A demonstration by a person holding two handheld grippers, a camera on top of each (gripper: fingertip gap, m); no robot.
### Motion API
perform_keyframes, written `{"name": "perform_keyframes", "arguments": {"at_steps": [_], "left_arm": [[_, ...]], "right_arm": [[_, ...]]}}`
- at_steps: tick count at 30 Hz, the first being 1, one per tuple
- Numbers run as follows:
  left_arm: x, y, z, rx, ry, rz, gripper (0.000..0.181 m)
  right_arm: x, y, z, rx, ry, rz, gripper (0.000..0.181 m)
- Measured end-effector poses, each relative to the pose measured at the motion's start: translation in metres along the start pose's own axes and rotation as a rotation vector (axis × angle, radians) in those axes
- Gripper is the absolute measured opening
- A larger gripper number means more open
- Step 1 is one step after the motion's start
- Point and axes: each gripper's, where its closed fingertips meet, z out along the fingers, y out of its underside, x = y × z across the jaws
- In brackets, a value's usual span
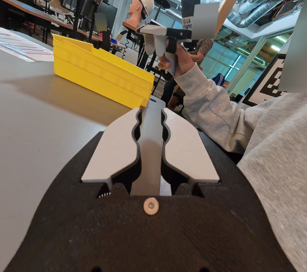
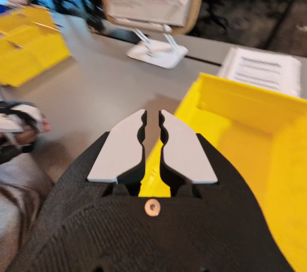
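My left gripper (image 1: 152,111) rests low over the grey table (image 1: 41,131), its jaws a little apart with nothing between them. A yellow plastic bin (image 1: 103,71) stands just ahead and to its left. A hand in a grey sleeve (image 1: 207,106) holds my right gripper (image 1: 155,53) up in the air beyond the bin, fingers pointing down. In the blurred right wrist view, my right gripper (image 2: 152,112) hovers over the near corner of the yellow bin (image 2: 240,131). Its jaws stand narrowly apart and empty. The bin's inside looks empty.
A second yellow bin (image 2: 29,44) stands at the far left of the table. A white stand (image 2: 157,53) holds a clipboard at the back. A stack of printed papers (image 2: 260,71) lies behind the near bin. The other hand (image 2: 25,131) shows at the left edge. Spacing between my two grippers at the tips: around 25 centimeters.
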Motion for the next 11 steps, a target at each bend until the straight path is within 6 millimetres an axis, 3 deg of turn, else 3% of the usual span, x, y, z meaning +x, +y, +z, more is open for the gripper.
{"name": "perform_keyframes", "arguments": {"at_steps": [1,5,11], "left_arm": [[0.0,0.0,0.0,0.0,0.001,-0.006,0.021],[-0.004,-0.002,-0.002,0.008,-0.018,-0.005,0.019],[-0.009,-0.005,-0.009,0.025,-0.068,0.019,0.018]], "right_arm": [[-0.02,-0.007,0.005,0.036,-0.069,-0.004,0.012],[-0.086,-0.015,0.026,0.092,-0.262,-0.032,0.014],[-0.145,0.0,0.055,0.128,-0.308,-0.204,0.0]]}}
